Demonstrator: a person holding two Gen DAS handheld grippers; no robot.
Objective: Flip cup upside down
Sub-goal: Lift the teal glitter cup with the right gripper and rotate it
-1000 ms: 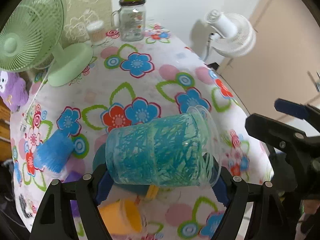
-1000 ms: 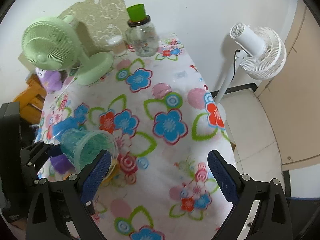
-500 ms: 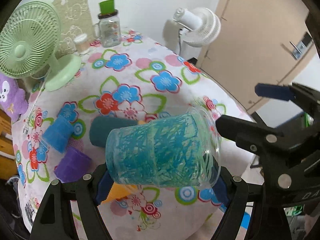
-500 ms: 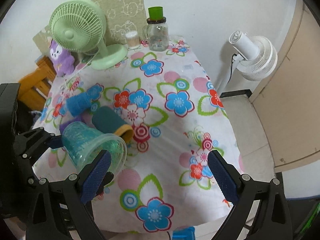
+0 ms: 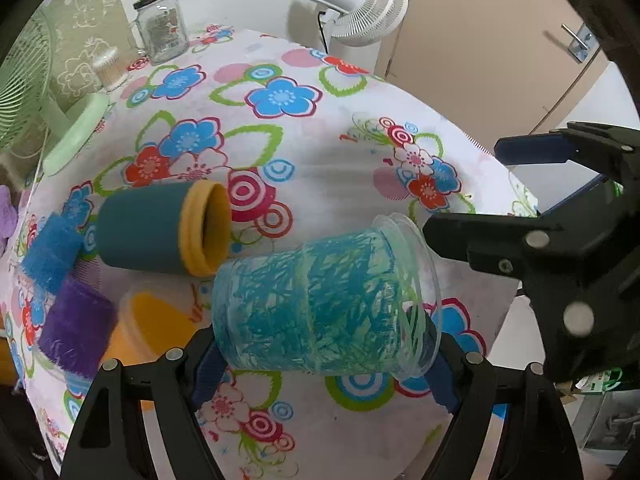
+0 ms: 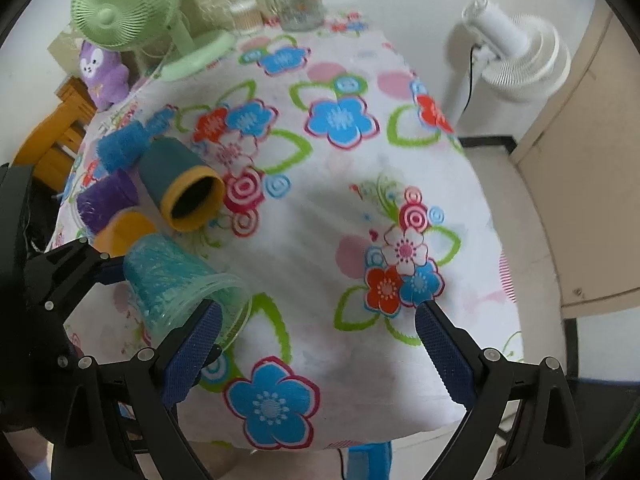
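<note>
One clear cup with teal streaks (image 5: 320, 304) is pinched between the blue pads of the left gripper (image 5: 320, 364); it is held on its side above the near part of the flowered tablecloth (image 5: 320, 152), with its wide rim toward the right. The right gripper (image 6: 316, 348) has its jaws spread wide and carries nothing. To do the turn well, I think the left wrist should roll more until the rim looks straight down, then go down slowly so the whole rim meets the cloth flat, away from the table edge and from the other cups. The grip should be loosened only when the cup sits firmly. Four other cups lie at the left: one teal cup with a yellow rim (image 5: 160, 232), one fuzzy blue cup (image 5: 50, 256), one purple cup (image 5: 74, 330) and one orange cup (image 5: 156, 328). I count two fans: one green fan (image 6: 124, 4) and one white fan (image 5: 352, 4).
</note>
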